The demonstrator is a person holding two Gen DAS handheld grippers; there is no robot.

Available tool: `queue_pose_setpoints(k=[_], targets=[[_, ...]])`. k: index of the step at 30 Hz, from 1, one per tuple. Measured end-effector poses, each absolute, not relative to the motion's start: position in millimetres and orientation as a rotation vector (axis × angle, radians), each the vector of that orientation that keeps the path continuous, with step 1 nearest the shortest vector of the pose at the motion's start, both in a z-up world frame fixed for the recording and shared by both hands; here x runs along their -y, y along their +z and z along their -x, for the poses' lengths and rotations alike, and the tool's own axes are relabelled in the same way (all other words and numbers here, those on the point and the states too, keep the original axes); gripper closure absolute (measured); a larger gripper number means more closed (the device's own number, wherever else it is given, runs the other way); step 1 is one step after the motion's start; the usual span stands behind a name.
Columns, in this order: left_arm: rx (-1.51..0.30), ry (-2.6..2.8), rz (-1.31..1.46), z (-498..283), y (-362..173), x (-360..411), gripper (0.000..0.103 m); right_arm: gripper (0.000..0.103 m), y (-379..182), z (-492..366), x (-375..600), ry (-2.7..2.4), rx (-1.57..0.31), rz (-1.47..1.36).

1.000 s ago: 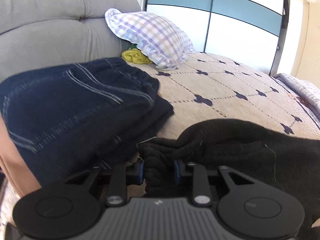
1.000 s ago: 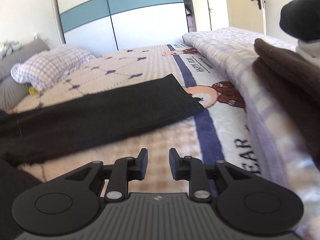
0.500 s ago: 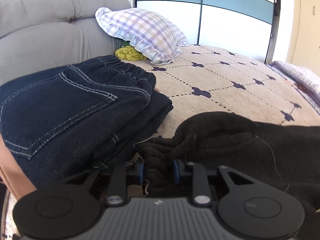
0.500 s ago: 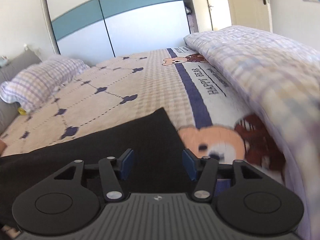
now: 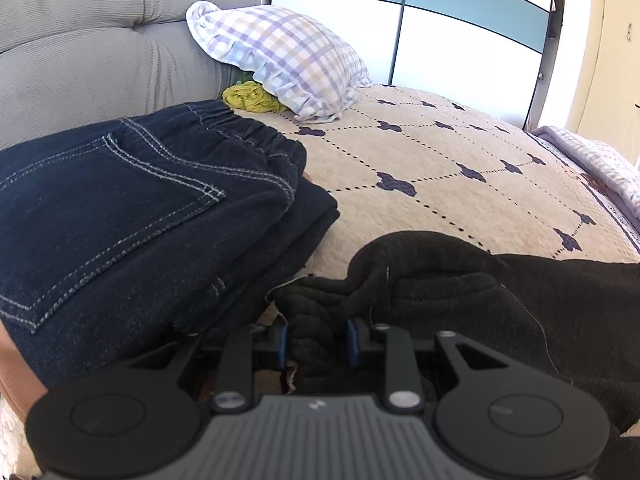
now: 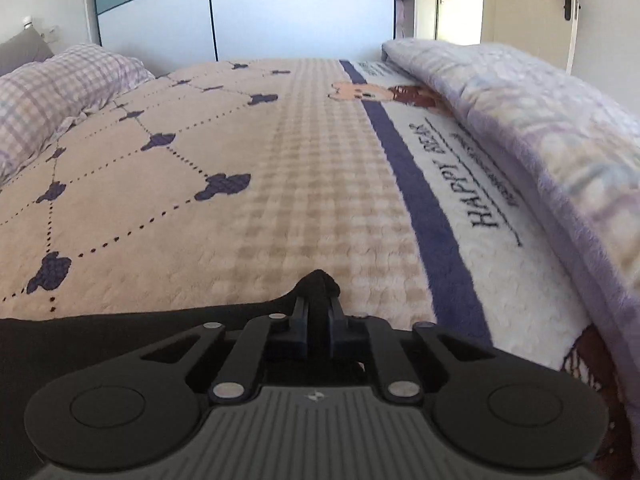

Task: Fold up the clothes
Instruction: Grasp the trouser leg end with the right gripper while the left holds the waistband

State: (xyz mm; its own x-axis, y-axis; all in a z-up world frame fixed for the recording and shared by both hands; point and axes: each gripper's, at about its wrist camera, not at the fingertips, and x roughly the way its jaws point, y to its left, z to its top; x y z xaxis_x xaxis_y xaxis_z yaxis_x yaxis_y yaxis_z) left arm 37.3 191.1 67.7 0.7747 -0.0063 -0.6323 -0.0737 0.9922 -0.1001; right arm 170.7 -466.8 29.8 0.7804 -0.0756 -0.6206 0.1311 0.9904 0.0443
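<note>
A black garment (image 5: 460,280) lies spread on the bed. My left gripper (image 5: 316,338) is shut on its bunched thick edge, close to the bed surface. In the right wrist view the same black garment (image 6: 100,344) fills the lower left. My right gripper (image 6: 318,312) is shut on a pinched corner of it, and a small peak of cloth sticks up between the jaws.
A folded stack of dark blue jeans (image 5: 132,216) sits just left of the left gripper. A plaid pillow (image 5: 280,56), a yellow-green cloth (image 5: 250,98) and the grey headboard (image 5: 92,52) are behind. A rolled lilac blanket (image 6: 540,120) lies along the right of the bedspread (image 6: 280,160).
My right gripper moved onto the far corner of the black garment, opened wide, then closed on it. My left gripper kept its hold and shifted only slightly.
</note>
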Motion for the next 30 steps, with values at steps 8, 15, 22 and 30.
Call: queue_pose_setpoints(k=[8,15,22,30], targets=[[-0.656,0.023,0.163,-34.3,74.3,-191.1,0.075,0.103,104.9,-105.6,493.7,-0.288,-0.405,-0.033],[-0.684,-0.012,0.199,-38.3,68.8,-195.2,0.071,0.099,130.9,-64.0,538.4,-0.191,-0.513,-0.173],[-0.685,-0.032,0.178,-38.6,69.5,-189.2,0.050,0.043,82.6,-97.3,507.5,-0.085,-0.621,-0.228],[-0.706,-0.015,0.192,-54.4,64.0,-171.8,0.022,0.040,46.3,-177.2,472.3,-0.057,-0.721,-0.211]])
